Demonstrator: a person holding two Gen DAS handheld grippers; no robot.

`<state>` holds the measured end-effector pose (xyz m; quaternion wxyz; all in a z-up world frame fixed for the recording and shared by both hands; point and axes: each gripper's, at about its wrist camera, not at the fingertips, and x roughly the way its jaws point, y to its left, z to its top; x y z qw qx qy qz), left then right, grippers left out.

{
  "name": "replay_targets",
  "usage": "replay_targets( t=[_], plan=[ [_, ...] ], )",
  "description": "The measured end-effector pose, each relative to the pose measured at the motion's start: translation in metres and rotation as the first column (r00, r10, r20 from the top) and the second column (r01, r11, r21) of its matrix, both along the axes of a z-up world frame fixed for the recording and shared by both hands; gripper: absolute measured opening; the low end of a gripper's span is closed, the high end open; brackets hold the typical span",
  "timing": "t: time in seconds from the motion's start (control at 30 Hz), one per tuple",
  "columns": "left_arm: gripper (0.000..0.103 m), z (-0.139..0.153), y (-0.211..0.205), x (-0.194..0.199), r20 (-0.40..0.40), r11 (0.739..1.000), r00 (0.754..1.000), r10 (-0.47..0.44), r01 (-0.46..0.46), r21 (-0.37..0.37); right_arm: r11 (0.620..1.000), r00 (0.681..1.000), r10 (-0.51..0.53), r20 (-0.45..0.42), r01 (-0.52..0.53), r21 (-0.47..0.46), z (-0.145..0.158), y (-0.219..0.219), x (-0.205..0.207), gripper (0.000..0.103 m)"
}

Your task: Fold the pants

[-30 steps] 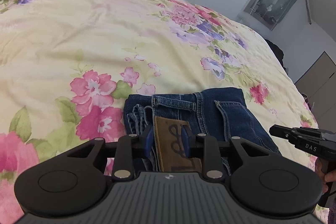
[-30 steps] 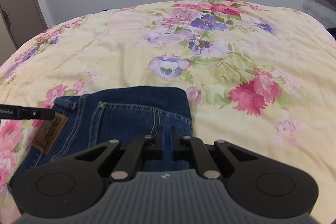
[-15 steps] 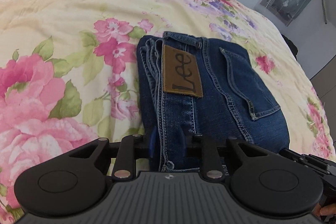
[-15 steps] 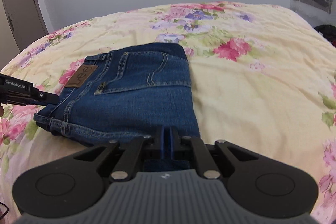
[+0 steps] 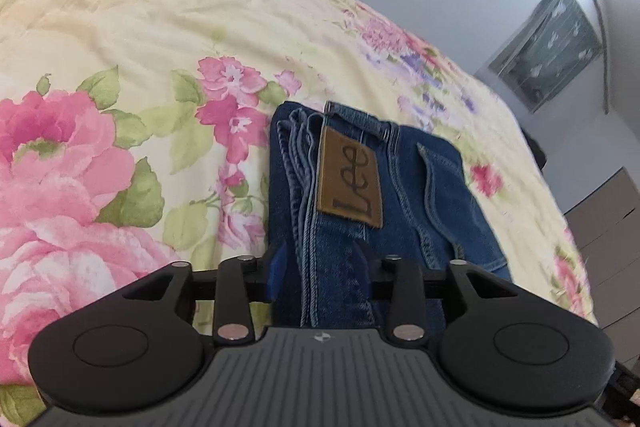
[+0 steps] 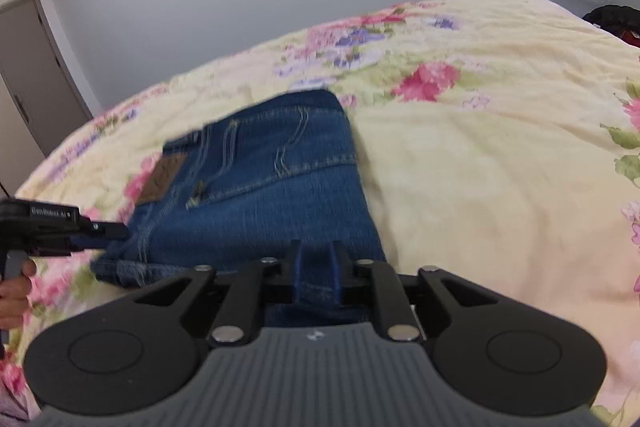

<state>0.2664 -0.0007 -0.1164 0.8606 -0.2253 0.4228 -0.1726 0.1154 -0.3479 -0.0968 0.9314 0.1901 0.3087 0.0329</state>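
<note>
Blue jeans (image 5: 404, 195) lie folded into a compact stack on the floral bedspread (image 5: 120, 39), brown Lee patch (image 5: 349, 183) facing up. My left gripper (image 5: 320, 263) has its fingers spread wide around the near waistband edge, open. In the right wrist view the jeans (image 6: 264, 187) lie ahead, and my right gripper (image 6: 316, 267) has its jaws parted a little with denim between them. The left gripper (image 6: 100, 229) shows at the jeans' left edge in the right wrist view.
The yellow floral bedspread (image 6: 500, 167) covers the whole bed. A grey door (image 6: 28, 87) is at left, a hanging cloth (image 5: 548, 55) on the wall, grey drawers (image 5: 612, 227) by the bed's right side, and a dark item (image 6: 612, 21) at far right.
Both grippers pulled back toward me along the folded jeans. The left jaws widened from shut on the denim to open. The right jaws parted slightly.
</note>
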Motion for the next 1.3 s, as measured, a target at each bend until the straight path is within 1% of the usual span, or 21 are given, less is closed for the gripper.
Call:
replay_targets(
  t=[0.03, 0.07, 0.13, 0.23, 0.3, 0.37, 0.43, 0.5, 0.6, 0.67, 0.73, 0.8, 0.87, 0.97, 1.07, 1.13, 1.2, 1.3],
  plan=[
    [0.061, -0.001, 0.004, 0.005, -0.010, 0.999, 1.000, 0.014, -0.014, -0.035, 0.999, 1.000, -0.006, 0.007, 0.006, 0.042, 0.001, -0.005, 0.003, 0.047],
    [0.066, -0.003, 0.007, 0.011, -0.020, 0.998, 1.000, 0.021, -0.022, -0.066, 0.996, 1.000, -0.013, 0.003, 0.013, 0.087, 0.001, -0.011, 0.008, 0.050],
    [0.069, -0.009, 0.009, 0.024, -0.039, 0.995, 0.999, 0.033, -0.037, -0.097, 0.982, 0.998, -0.034, -0.047, 0.042, 0.183, -0.003, -0.025, 0.023, 0.057],
    [0.075, -0.021, 0.011, 0.042, -0.069, 0.988, 0.997, 0.030, -0.041, -0.152, 0.949, 0.993, -0.032, -0.118, 0.067, 0.309, -0.016, -0.045, 0.049, 0.059],
    [0.076, -0.032, 0.012, 0.052, -0.093, 0.981, 0.995, 0.022, -0.039, -0.189, 0.926, 0.987, -0.024, -0.159, 0.082, 0.369, -0.026, -0.056, 0.066, 0.061],
    [0.076, -0.043, 0.013, 0.059, -0.105, 0.978, 0.994, 0.025, -0.046, -0.202, 0.901, 0.982, -0.014, -0.189, 0.094, 0.424, -0.038, -0.064, 0.081, 0.061],
    [0.076, -0.053, 0.015, 0.064, -0.101, 0.971, 0.995, 0.014, -0.038, -0.235, 0.870, 0.978, 0.005, -0.207, 0.098, 0.484, -0.051, -0.070, 0.094, 0.061],
    [0.076, -0.060, 0.017, 0.070, -0.086, 0.963, 0.996, -0.007, -0.017, -0.269, 0.846, 0.978, 0.029, -0.206, 0.086, 0.526, -0.060, -0.073, 0.106, 0.061],
    [0.074, -0.065, 0.017, 0.080, -0.074, 0.954, 0.997, -0.037, 0.013, -0.298, 0.828, 0.979, 0.069, -0.194, 0.052, 0.558, -0.069, -0.074, 0.125, 0.058],
    [0.066, -0.066, 0.016, 0.083, -0.062, 0.949, 0.997, -0.048, 0.026, -0.313, 0.815, 0.978, 0.092, -0.185, 0.033, 0.579, -0.074, -0.075, 0.136, 0.055],
    [0.062, -0.067, 0.017, 0.083, -0.050, 0.948, 0.998, -0.046, 0.028, -0.318, 0.804, 0.978, 0.110, -0.179, 0.018, 0.594, -0.078, -0.075, 0.146, 0.046],
    [0.057, -0.066, 0.016, 0.080, -0.035, 0.950, 0.999, -0.038, 0.025, -0.311, 0.797, 0.977, 0.115, -0.178, 0.016, 0.604, -0.082, -0.074, 0.153, 0.042],
    [0.048, -0.064, 0.013, 0.077, -0.018, 0.955, 0.999, -0.031, 0.024, -0.297, 0.789, 0.979, 0.114, -0.170, 0.015, 0.614, -0.084, -0.073, 0.155, 0.039],
    [0.040, -0.056, 0.008, 0.074, -0.005, 0.963, 1.000, -0.025, 0.023, -0.268, 0.810, 0.980, 0.117, -0.161, 0.000, 0.586, -0.081, -0.071, 0.153, 0.034],
    [0.037, -0.048, 0.002, 0.072, 0.013, 0.975, 1.000, -0.026, 0.028, -0.219, 0.830, 0.981, 0.110, -0.157, -0.003, 0.558, -0.074, -0.067, 0.153, 0.030],
    [0.035, -0.043, 0.000, 0.071, 0.017, 0.980, 0.999, -0.028, 0.031, -0.194, 0.834, 0.982, 0.102, -0.161, 0.003, 0.551, -0.070, -0.066, 0.152, 0.027],
    [0.033, -0.036, -0.002, 0.070, 0.023, 0.985, 0.999, -0.035, 0.039, -0.165, 0.842, 0.981, 0.101, -0.165, 0.004, 0.540, -0.064, -0.065, 0.151, 0.026],
    [0.031, -0.022, -0.007, 0.065, 0.044, 0.991, 0.998, -0.052, 0.057, -0.118, 0.863, 0.981, 0.105, -0.164, -0.008, 0.504, -0.050, -0.060, 0.152, 0.024]
  ],
)
